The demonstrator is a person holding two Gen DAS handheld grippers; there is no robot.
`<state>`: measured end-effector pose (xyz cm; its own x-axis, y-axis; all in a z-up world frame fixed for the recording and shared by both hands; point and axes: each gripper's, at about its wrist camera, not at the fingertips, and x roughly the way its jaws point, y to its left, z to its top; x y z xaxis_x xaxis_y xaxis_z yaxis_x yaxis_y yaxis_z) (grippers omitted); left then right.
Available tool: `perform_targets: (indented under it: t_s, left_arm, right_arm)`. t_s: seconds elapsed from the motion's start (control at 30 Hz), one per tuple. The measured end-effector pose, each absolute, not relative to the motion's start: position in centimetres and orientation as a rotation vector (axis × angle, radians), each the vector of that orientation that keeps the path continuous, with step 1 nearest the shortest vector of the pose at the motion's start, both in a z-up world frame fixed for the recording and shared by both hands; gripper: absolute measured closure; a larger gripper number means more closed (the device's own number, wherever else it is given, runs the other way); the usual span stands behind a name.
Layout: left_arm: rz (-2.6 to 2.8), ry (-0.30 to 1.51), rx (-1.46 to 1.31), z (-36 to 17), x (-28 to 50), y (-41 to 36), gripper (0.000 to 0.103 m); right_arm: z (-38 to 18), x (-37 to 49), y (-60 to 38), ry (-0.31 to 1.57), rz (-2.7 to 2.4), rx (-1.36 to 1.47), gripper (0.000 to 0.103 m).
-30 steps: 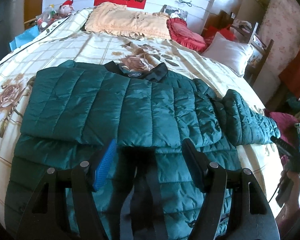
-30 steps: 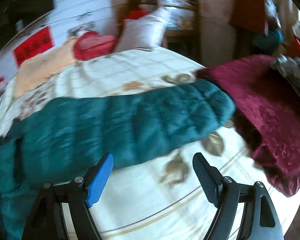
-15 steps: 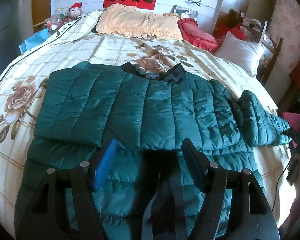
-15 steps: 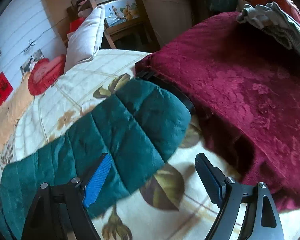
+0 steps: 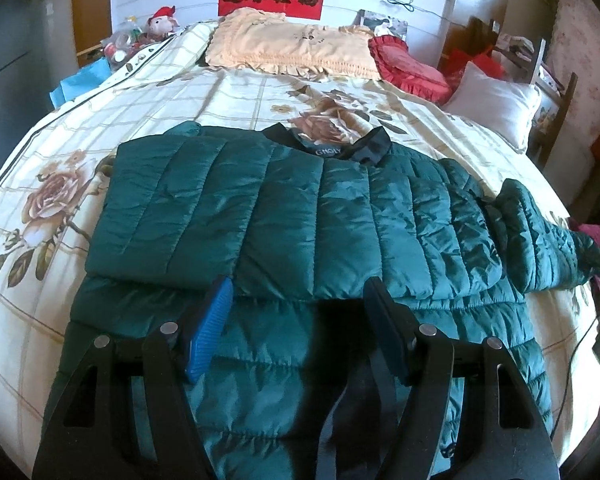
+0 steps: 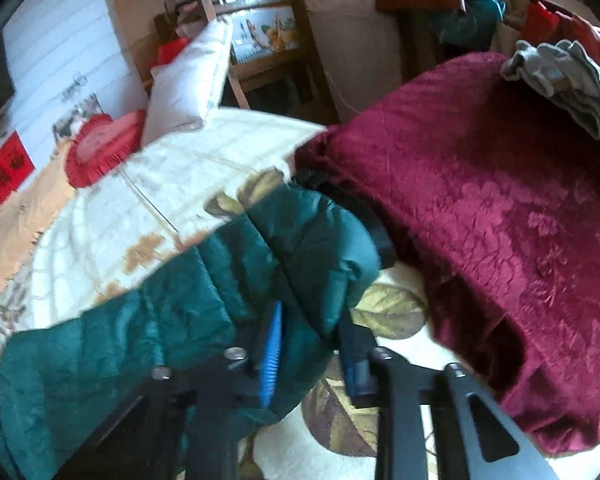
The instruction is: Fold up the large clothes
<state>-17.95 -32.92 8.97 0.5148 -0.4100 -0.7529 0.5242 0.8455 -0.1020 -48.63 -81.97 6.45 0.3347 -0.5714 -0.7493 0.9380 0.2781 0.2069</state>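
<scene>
A dark green quilted jacket (image 5: 300,220) lies flat on the bed, collar toward the headboard. Its left sleeve is folded across the body; its right sleeve (image 5: 540,240) stretches out to the right. My left gripper (image 5: 296,312) is open and empty, hovering over the jacket's lower body. In the right wrist view my right gripper (image 6: 312,328) has closed on the green sleeve (image 6: 300,248) near its cuff, with the fabric bunched between the jaws.
The bed has a cream floral cover (image 5: 60,184). A peach pillow (image 5: 292,44), a red cushion (image 5: 408,64) and a white pillow (image 5: 496,104) lie at its head. A maroon blanket (image 6: 500,208) with grey clothes (image 6: 568,80) on it borders the sleeve end.
My right gripper moved onto the sleeve end and closed from wide open onto the fabric. My left gripper drew back slightly and stayed open.
</scene>
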Motion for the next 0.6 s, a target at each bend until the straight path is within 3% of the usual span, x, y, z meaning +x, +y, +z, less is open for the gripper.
perform_targets:
  t_s: [0.17, 0.37, 0.6]
  left_arm:
    - [-0.556, 0.850, 0.141, 9.2, -18.1, -32.7, 0.035]
    - [-0.553, 0.856, 0.135, 9.2, -18.1, -32.2, 0.035]
    - [-0.551, 0.863, 0.110, 9.2, -17.9, -31.0, 0.035]
  right_arm:
    - [10.8, -48.7, -79.7, 0.515, -0.993, 0.682, 0.092]
    - [15.9, -46.2, -74.5, 0.445, -0.779, 0.597, 0.095]
    - [18.3, -42.0, -70.0, 0.453, -0.609, 0.522, 0.096]
